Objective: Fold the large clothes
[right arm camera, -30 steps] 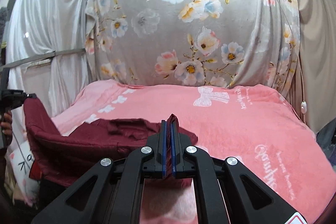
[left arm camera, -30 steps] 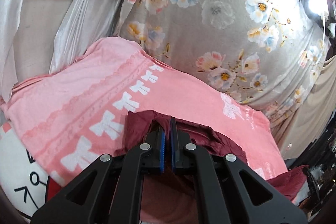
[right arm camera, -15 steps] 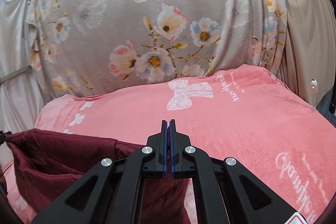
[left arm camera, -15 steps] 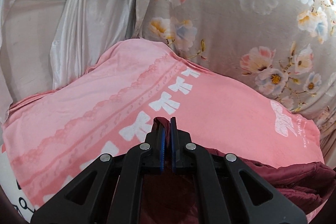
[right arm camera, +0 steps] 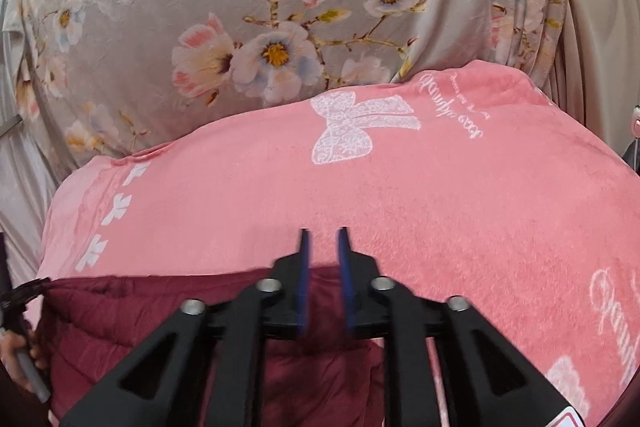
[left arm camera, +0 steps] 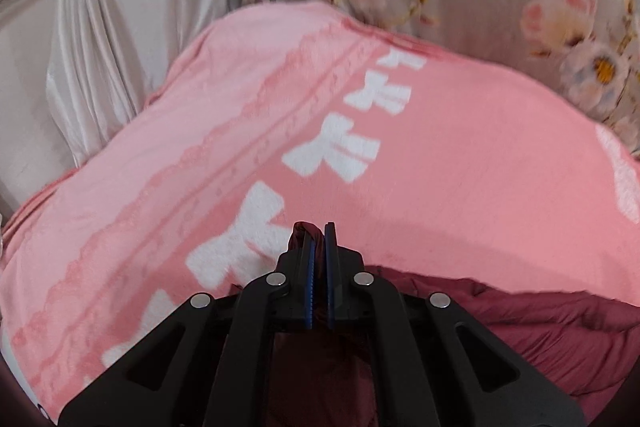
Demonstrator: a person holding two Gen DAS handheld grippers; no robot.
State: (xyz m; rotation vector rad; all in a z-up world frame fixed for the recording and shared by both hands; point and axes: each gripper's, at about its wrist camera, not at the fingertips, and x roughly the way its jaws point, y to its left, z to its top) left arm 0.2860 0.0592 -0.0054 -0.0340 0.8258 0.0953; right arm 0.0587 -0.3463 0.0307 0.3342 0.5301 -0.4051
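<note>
Since half a second ago my right gripper (right arm camera: 323, 243) jaws have parted, dropping the maroon garment (right arm camera: 152, 311) onto the pink blanket (right arm camera: 460, 195). Left gripper (left arm camera: 318, 239) clamps its near-left corner; long axis runs left-right beneath both.

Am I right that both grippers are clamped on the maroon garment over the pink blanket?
Not quite. Only the left gripper is clamped on the maroon garment. The right wrist view shows the right gripper open, fabric released, over the pink blanket.

Home bedroom, bed under pink bow-print blanket (right arm camera: 440, 195), floral sheet (right arm camera: 240, 7) and satin drapes (left arm camera: 132, 27) hung behind
</note>
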